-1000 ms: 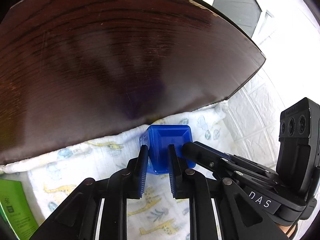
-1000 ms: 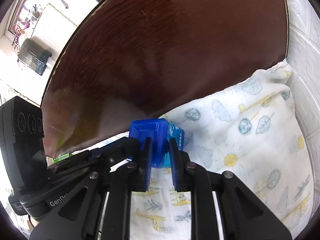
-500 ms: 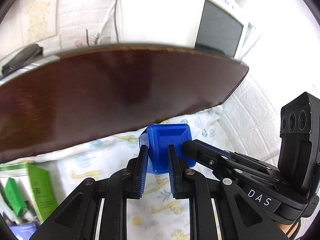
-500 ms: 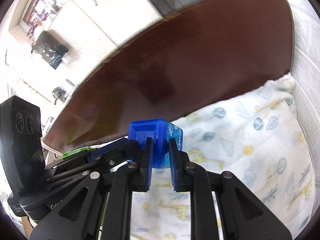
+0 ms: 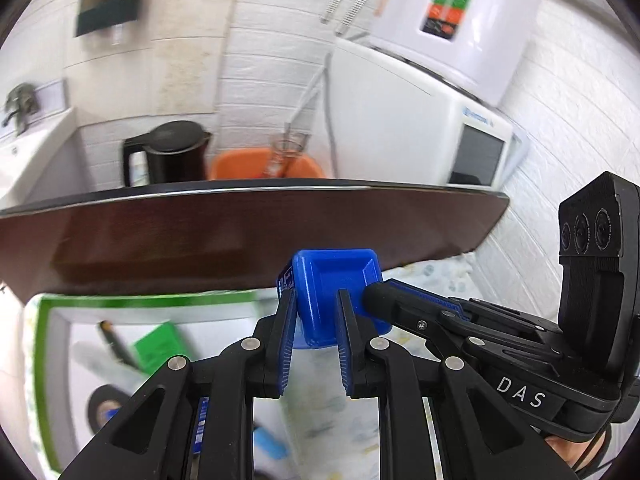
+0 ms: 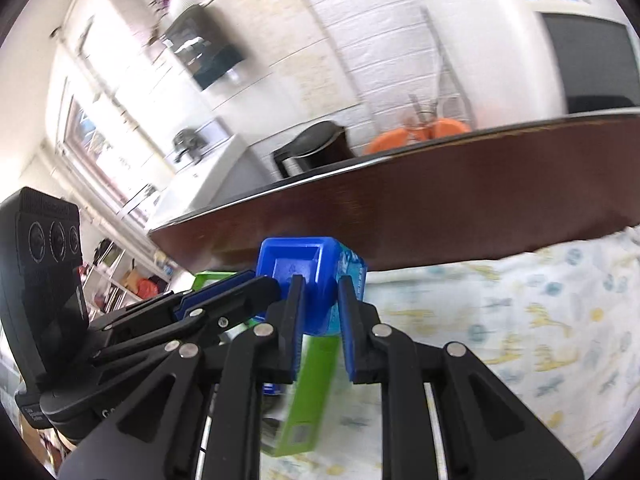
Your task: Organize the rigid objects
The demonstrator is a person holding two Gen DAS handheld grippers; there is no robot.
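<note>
A small blue plastic box point(image 5: 334, 292) with a recessed face and a printed label on one side hangs in the air between both grippers. My left gripper point(image 5: 316, 312) is shut on it, a pad against each side. In the left wrist view my right gripper point(image 5: 378, 296) comes in from the right and clamps the same box. In the right wrist view the blue box point(image 6: 304, 276) sits between the pads of my right gripper point(image 6: 318, 296). There the left gripper point(image 6: 264, 284) reaches it from the left.
A dark wooden board point(image 5: 240, 236) runs across just beyond the box. Past it are a black kettle point(image 5: 168, 152), an orange bowl point(image 5: 264, 166) and a white microwave point(image 5: 420, 120). Below lie a giraffe-print cloth point(image 6: 500, 312) and a green-rimmed tray point(image 5: 140, 308) with several items.
Both grippers have risen together with the blue box still held. The views have lifted over the wooden board's edge, so the kettle, bowl and microwave now show, and the green tray below.
</note>
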